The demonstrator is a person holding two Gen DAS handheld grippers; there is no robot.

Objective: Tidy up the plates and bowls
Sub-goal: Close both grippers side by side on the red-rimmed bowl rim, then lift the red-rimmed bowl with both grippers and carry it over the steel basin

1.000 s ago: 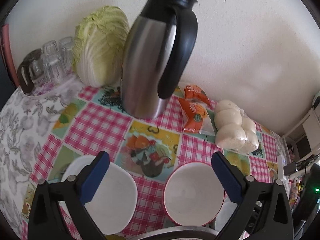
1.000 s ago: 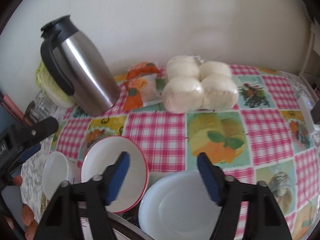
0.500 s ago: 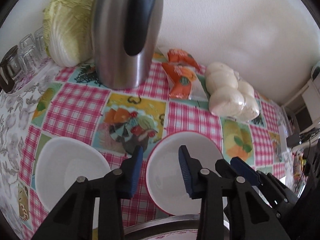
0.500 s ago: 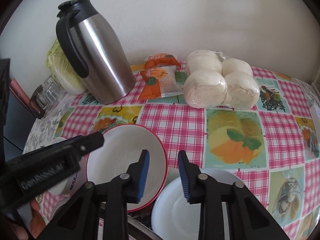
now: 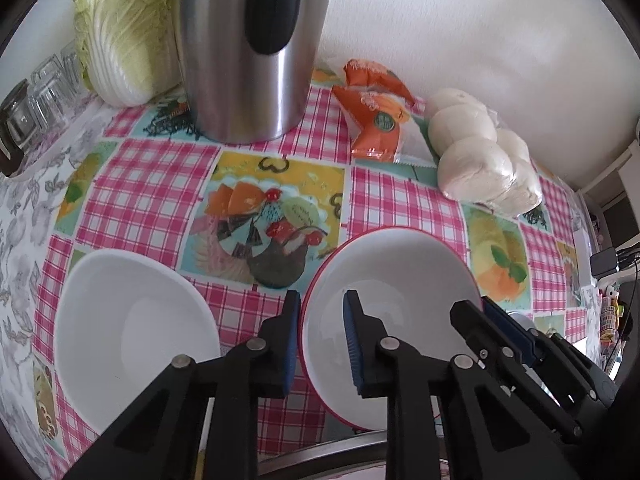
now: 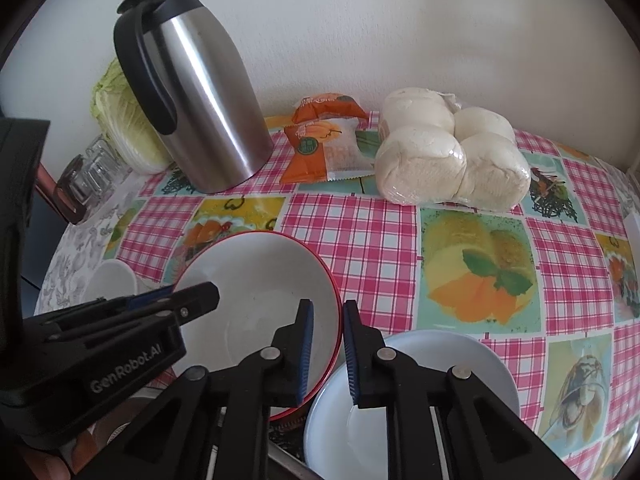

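Observation:
A red-rimmed white bowl (image 5: 396,276) sits on the checked tablecloth. My left gripper (image 5: 320,340) is shut on its left rim, one finger inside and one outside. My right gripper (image 6: 326,350) is shut on its right rim (image 6: 256,292) the same way. A plain white bowl (image 5: 132,336) lies left of it, also seen small in the right wrist view (image 6: 110,284). A white plate (image 6: 416,400) lies to the right, under my right gripper.
A steel thermos jug (image 6: 196,108) stands at the back, with a cabbage (image 5: 128,36) and glasses (image 5: 44,96) to its left. An orange snack packet (image 6: 324,144) and a bag of white buns (image 6: 448,160) lie near the wall. A metal rim (image 5: 340,452) shows at the front edge.
Both grippers have moved in and closed from wide open onto opposite rims of the red-rimmed bowl.

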